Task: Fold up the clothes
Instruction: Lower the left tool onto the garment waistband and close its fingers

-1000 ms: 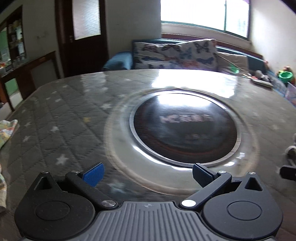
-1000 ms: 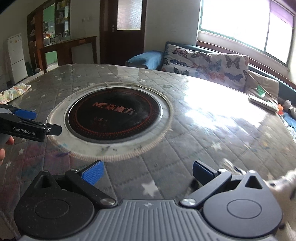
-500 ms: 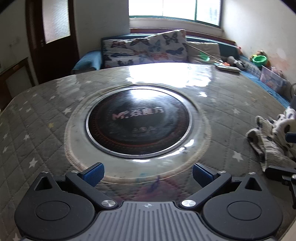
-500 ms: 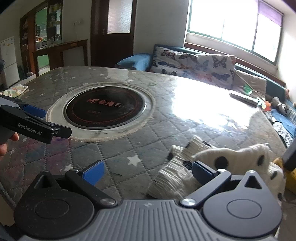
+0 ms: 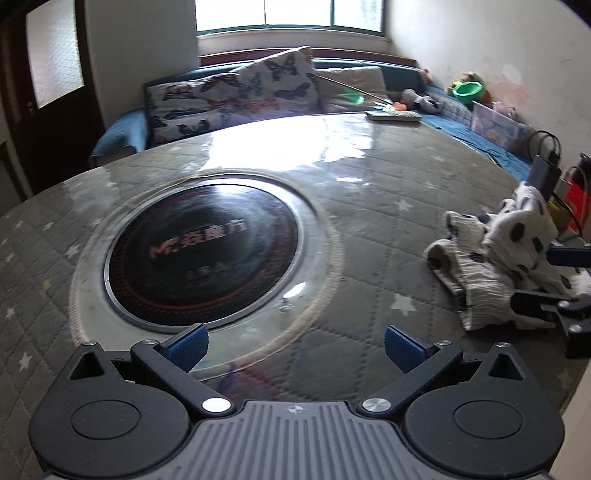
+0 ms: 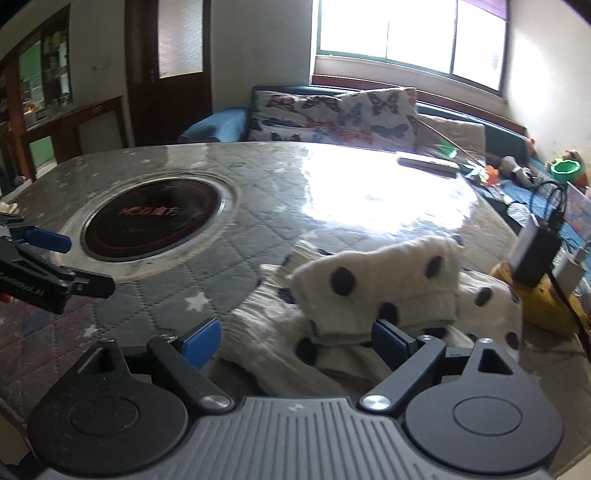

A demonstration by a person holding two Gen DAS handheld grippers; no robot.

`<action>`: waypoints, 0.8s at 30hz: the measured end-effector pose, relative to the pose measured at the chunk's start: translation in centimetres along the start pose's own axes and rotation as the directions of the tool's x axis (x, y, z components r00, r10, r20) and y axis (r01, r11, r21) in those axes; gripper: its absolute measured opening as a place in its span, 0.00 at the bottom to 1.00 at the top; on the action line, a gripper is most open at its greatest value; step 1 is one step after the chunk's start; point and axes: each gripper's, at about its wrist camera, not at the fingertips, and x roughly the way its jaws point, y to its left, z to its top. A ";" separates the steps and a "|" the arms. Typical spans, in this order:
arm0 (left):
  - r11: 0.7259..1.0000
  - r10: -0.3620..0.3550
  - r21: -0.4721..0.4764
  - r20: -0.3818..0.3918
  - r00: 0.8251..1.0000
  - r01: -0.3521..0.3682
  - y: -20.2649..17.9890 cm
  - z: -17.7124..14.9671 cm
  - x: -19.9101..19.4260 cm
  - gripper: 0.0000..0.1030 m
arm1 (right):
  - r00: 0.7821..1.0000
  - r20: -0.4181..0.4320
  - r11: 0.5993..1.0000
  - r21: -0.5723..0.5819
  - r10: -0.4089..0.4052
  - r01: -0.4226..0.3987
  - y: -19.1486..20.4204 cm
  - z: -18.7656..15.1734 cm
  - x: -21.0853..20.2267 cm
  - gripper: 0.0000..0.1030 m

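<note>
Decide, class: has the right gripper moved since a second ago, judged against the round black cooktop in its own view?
Yes. The right gripper has swung rightward: the cooktop now sits far left, and the spotted garment lies between its open fingers.

garment (image 5: pixel 495 254) lies on table (image 5: pixel 369 177), right of hob (image 5: pixel 203 251).

A lived-in home, a sitting and dining room in one. A large round counter (image 5: pixel 369 192) under a grey star-quilted cover and clear sheet has a black round induction hob (image 5: pixel 203 251) set in its middle. Behind it runs a dark teal sofa (image 6: pixel 221 123) with butterfly-print cushions (image 6: pixel 332 114) beneath a wide bright window (image 6: pixel 406 33). Soft toys and a green plastic potty (image 5: pixel 468 88) sit at the sofa's end, and a dark wooden door with frosted glass (image 6: pixel 177 59) leads off
</note>
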 end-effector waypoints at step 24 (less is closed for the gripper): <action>0.964 -0.234 0.125 -0.024 0.972 0.236 -6.3 4.4 3.4 0.91 | 0.999 -0.007 0.994 0.102 -0.042 0.042 -4.4 -0.8 0.4 0.64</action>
